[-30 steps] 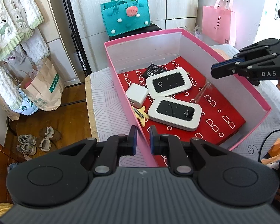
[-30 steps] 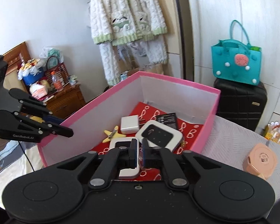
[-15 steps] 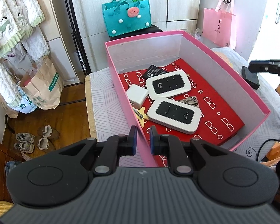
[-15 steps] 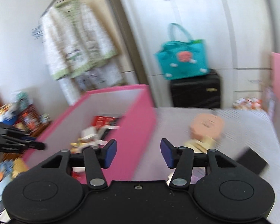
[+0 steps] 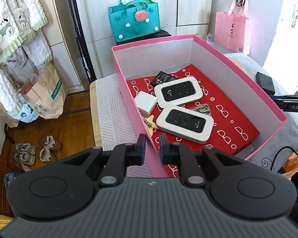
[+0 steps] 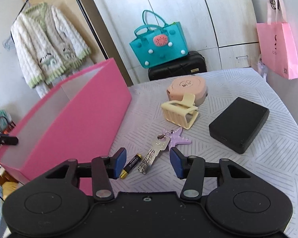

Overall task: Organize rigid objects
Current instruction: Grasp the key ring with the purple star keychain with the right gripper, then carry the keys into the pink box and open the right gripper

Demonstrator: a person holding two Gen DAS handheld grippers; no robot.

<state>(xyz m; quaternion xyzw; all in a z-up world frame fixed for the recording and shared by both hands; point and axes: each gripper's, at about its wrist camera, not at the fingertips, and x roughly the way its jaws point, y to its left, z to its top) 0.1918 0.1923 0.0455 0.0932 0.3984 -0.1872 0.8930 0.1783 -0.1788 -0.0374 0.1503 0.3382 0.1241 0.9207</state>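
Observation:
My left gripper (image 5: 151,148) is shut on the near wall of the pink box (image 5: 238,69). Inside lie two white WiFi routers (image 5: 177,92) (image 5: 185,125), a white charger (image 5: 146,102), a black card (image 5: 164,77), keys (image 5: 202,108) and a yellow star clip (image 5: 150,123). My right gripper (image 6: 148,160) hovers open over the table beside the box (image 6: 73,123), its jaws closing. Below it lie a bunch of keys (image 6: 155,152) with a purple starfish tag (image 6: 178,138) and a battery (image 6: 132,165); the pads touch neither.
Farther along the patterned tablecloth sit a cream hair claw (image 6: 178,113), a pink round case (image 6: 188,87) and a black box (image 6: 240,123). A teal bag (image 6: 159,43) stands on a black suitcase behind the table. A pink bag (image 6: 278,49) hangs at right.
My right gripper left the space over the box, swung right and down to the table, and opened. Keys now lie in the box by the routers. My left gripper kept its hold.

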